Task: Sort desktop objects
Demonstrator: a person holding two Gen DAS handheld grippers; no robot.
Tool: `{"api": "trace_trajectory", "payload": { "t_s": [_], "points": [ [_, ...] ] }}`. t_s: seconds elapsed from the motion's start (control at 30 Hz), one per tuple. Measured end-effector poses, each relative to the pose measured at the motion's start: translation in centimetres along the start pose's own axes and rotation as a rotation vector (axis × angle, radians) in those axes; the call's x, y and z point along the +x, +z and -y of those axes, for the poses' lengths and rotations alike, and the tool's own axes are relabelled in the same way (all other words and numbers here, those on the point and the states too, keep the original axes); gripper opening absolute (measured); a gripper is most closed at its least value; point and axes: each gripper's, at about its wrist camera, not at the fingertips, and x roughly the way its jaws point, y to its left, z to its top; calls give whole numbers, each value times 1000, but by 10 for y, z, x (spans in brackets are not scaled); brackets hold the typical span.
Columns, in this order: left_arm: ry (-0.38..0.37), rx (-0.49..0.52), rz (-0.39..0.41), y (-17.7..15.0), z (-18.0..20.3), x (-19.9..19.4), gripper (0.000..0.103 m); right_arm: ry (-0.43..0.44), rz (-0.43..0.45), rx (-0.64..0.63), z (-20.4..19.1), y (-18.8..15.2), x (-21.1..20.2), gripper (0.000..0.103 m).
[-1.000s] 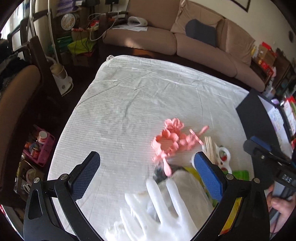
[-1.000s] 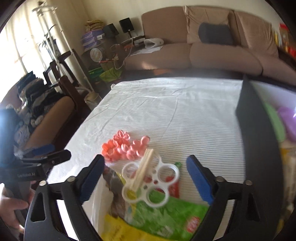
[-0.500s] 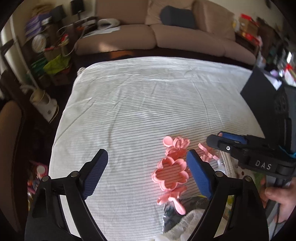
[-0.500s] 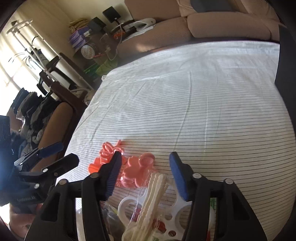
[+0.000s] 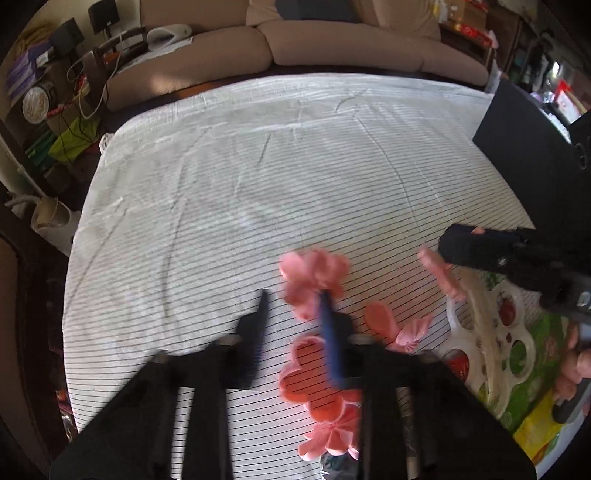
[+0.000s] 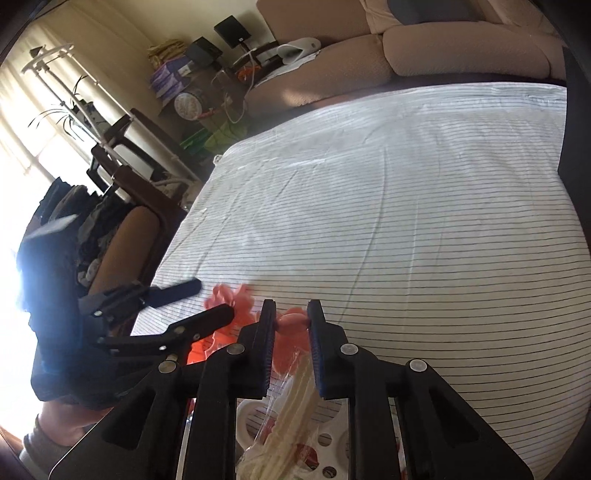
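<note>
A living room with a tan sofa (image 5: 332, 40) lies behind a table covered by a white cloth with thin dark stripes (image 5: 295, 166). To the left of the sofa, the right wrist view shows a cluttered shelf with purple boxes (image 6: 168, 79), black speakers (image 6: 232, 29) and a round tin with a printed lid (image 6: 187, 105); the print is too small to read. A tall black panel (image 5: 517, 147) stands at the table's right edge.

The things to sort are gathered at the near edge of the cloth. Pink flower-shaped plastic pieces (image 5: 314, 275) lie in a loose cluster, one of them an open flower outline (image 5: 314, 384) through which the stripes show. To their right sit a white plastic piece with round holes (image 5: 491, 343), a bundle of pale sticks in a clear wrapper (image 6: 291, 413) lying across it, and green and yellow packets (image 5: 535, 424) whose print is too blurred to read.

The left gripper (image 5: 293, 306) points down over the cloth at the flower cluster, and its jaws have just been closing. They stand narrow, with bare striped cloth in the gap and the right finger in front of a pink flower; whether it touches is blurred.

The right gripper (image 6: 290, 314) has also just been closing. Its jaws are narrow with a round pink piece (image 6: 291, 319) between the tips, seemingly pinched. A hand (image 5: 576, 365) holds its handle at the right edge.
</note>
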Motion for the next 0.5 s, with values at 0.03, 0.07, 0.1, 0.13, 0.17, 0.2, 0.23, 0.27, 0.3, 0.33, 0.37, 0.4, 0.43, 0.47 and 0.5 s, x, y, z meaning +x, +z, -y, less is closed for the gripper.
{"api": "trace_trajectory", "payload": {
  "t_s": [0.03,0.07,0.1,0.13,0.17,0.2,0.23,0.27,0.3,0.33,0.37,0.4,0.43,0.47,0.5],
  "points": [
    [-5,-3,12,-1,1,-2,14,5,6,3,0,2,-2,17],
    [-9,-4,24,-2,2,-4,12,10,13,6,0,3,-5,17],
    [-14,-6,34,-2,2,-6,8,14,20,8,-1,4,-9,17],
    [-16,-11,43,-2,2,-9,5,20,27,9,-2,5,-12,17],
    [-21,-17,46,-2,1,-12,5,23,33,7,-4,6,-17,17],
    [-27,-21,48,0,1,-14,5,24,38,2,-7,8,-20,17],
    [-32,-24,51,1,1,-17,5,26,42,-4,-9,10,-24,17],
    [-41,-29,56,2,0,-21,5,29,46,-9,-12,12,-28,17],
    [-40,-32,56,4,1,-24,5,32,52,-15,-15,15,-34,17],
    [-40,-34,57,5,1,-26,5,32,58,-21,-18,17,-39,17],
    [-40,-33,59,5,1,-29,5,32,63,-29,-21,19,-45,17],
    [-38,-33,61,6,1,-31,5,30,69,-39,-24,21,-52,17],
    [-31,-40,64,6,0,-34,5,31,74,-48,-26,22,-57,17],
    [-45,-49,65,6,0,-38,5,32,77,-54,-27,23,-61,17],
    [-48,-54,70,6,0,-42,5,31,82,-60,-28,24,-67,17]
  ]
}}
